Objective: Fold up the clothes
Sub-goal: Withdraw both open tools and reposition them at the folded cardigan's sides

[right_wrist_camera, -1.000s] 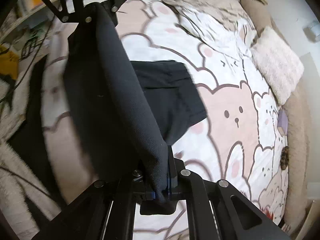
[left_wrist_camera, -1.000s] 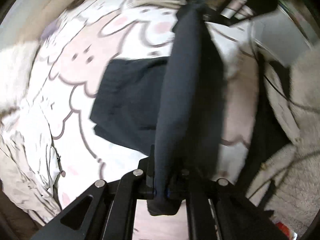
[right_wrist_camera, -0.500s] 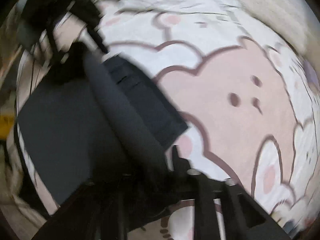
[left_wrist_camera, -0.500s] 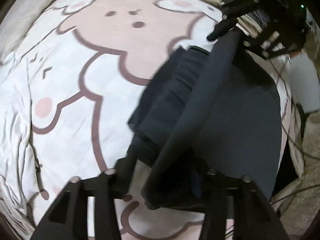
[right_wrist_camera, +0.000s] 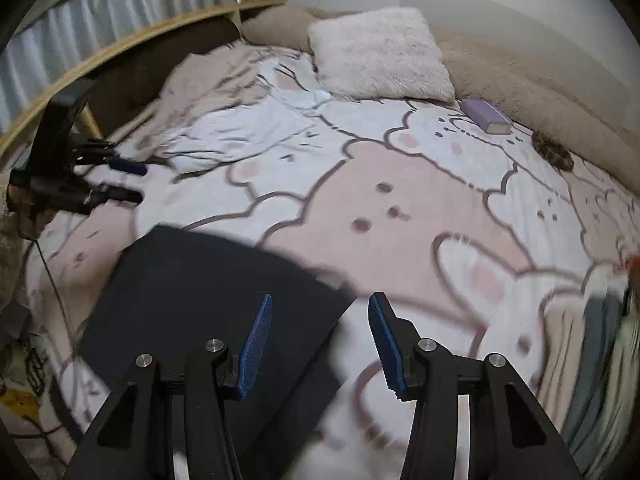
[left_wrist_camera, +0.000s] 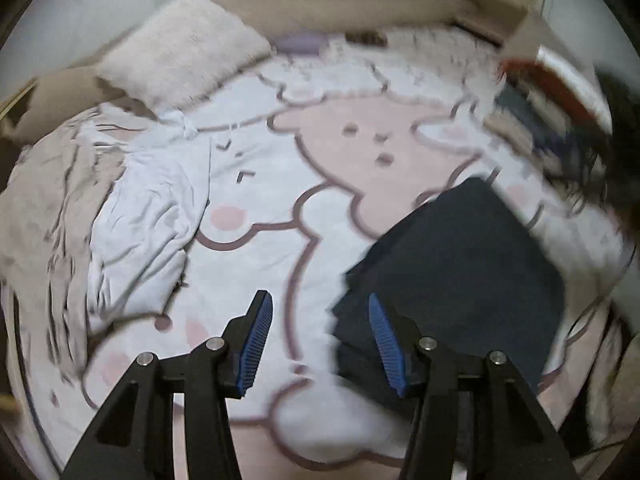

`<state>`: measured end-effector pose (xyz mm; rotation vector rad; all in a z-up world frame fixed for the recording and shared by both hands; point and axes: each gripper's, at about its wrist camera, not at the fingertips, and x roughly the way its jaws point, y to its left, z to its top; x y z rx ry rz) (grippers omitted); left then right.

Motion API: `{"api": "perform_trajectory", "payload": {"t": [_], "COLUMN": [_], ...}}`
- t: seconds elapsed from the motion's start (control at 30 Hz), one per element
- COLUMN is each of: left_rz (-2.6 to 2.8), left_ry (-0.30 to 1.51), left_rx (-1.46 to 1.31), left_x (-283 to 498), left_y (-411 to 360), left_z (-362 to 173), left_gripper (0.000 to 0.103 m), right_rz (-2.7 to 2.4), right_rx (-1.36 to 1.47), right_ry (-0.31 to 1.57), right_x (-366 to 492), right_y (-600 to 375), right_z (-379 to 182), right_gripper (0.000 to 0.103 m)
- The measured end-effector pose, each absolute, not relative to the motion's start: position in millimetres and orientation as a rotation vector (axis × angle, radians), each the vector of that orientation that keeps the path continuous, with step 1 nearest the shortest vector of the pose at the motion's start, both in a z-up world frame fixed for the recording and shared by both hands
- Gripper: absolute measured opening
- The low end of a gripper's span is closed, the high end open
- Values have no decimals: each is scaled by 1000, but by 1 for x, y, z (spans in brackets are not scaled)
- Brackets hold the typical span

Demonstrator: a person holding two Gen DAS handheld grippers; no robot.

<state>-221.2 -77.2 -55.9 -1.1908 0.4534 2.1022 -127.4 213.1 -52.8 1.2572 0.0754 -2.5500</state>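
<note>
A dark navy garment [left_wrist_camera: 460, 280] lies folded flat on the bear-print bedsheet [left_wrist_camera: 280, 208]. In the left wrist view my left gripper [left_wrist_camera: 322, 336] stands open just off the garment's left edge, blue pads [left_wrist_camera: 256, 344] bare. The right wrist view shows the same garment [right_wrist_camera: 208, 288] under and left of my right gripper [right_wrist_camera: 320, 340]. Its jaws are opening and nothing is between them. The left gripper [right_wrist_camera: 136, 182] also shows there, beyond the garment's far left corner, open and empty.
A crumpled white garment [left_wrist_camera: 140, 220] and beige bedding lie on the left of the bed. A fluffy pillow [right_wrist_camera: 380, 52], a purple box [right_wrist_camera: 486, 116] and a small brown object [right_wrist_camera: 554, 152] sit near the headboard side. A stack of folded clothes [right_wrist_camera: 592, 340] lies at the right edge.
Both grippers were shut on the raised dark garment's edge. They have let go and opened, the garment has dropped folded onto the bed, and both wrists have rolled and swung away.
</note>
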Motion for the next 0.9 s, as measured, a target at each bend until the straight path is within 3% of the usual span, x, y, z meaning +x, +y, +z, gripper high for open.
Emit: {"api": "perform_trajectory", "payload": {"t": [0.2, 0.43, 0.53, 0.63, 0.9], "left_rz": [2172, 2300, 2383, 2453, 2320], "left_ry": [182, 94, 31, 84, 12], "left_rx": [-1203, -1307, -1283, -1213, -1071], "left_x": [-162, -193, -196, -179, -62], "left_y": [-54, -47, -58, -73, -75], "left_z": [-86, -160, -149, -126, -89], "left_gripper": [51, 56, 56, 53, 53], "right_rz": [-2593, -2611, -2599, -2671, -2705], "right_rx": [1254, 1264, 1259, 1253, 1173], "right_ry": [-33, -291, -366, -361, -532], "right_x": [-66, -54, -52, -41, 0], "right_y": [164, 154, 166, 180, 203], "right_z": [-99, -150, -149, -139, -125], "right_gripper": [49, 49, 49, 49, 49]}}
